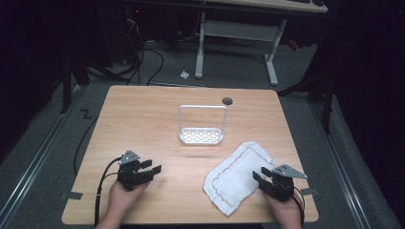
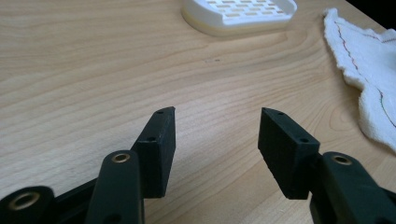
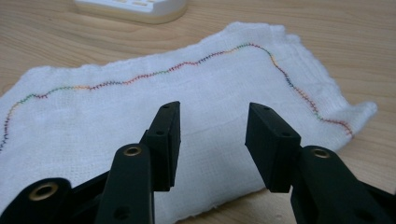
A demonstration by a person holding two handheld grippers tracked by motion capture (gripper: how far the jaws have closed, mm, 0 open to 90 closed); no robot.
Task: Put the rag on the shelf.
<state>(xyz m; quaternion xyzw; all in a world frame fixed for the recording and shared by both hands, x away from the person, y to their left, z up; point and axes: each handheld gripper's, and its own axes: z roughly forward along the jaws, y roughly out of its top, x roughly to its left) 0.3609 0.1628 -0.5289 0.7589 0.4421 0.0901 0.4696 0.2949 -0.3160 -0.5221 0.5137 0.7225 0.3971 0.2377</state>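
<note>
High view: wooden table (image 1: 143,119), white rack with a tall hoop handle (image 1: 202,125) standing at centre, small dark disc (image 1: 227,100) just behind it near the far edge. White cloth (image 1: 239,175) lying rumpled at the near right, within easy reach. Left gripper (image 1: 154,169) low over bare wood at the near left, right gripper (image 1: 258,177) at the cloth's near right edge, each held in a hand; probably a ready stance before any pickup.

Left gripper view: jaws spread wide, nothing between them, bare wood under. Slotted base of the rack (image 2: 239,14) ahead, cloth (image 2: 369,70) off to the side.

Right gripper view: jaws parted, gripping nothing, hovering over the cloth (image 3: 140,112), its multicoloured stitched line running across. Likely aimed for a pinch on the fabric. Rack base (image 3: 133,9) beyond.
</note>
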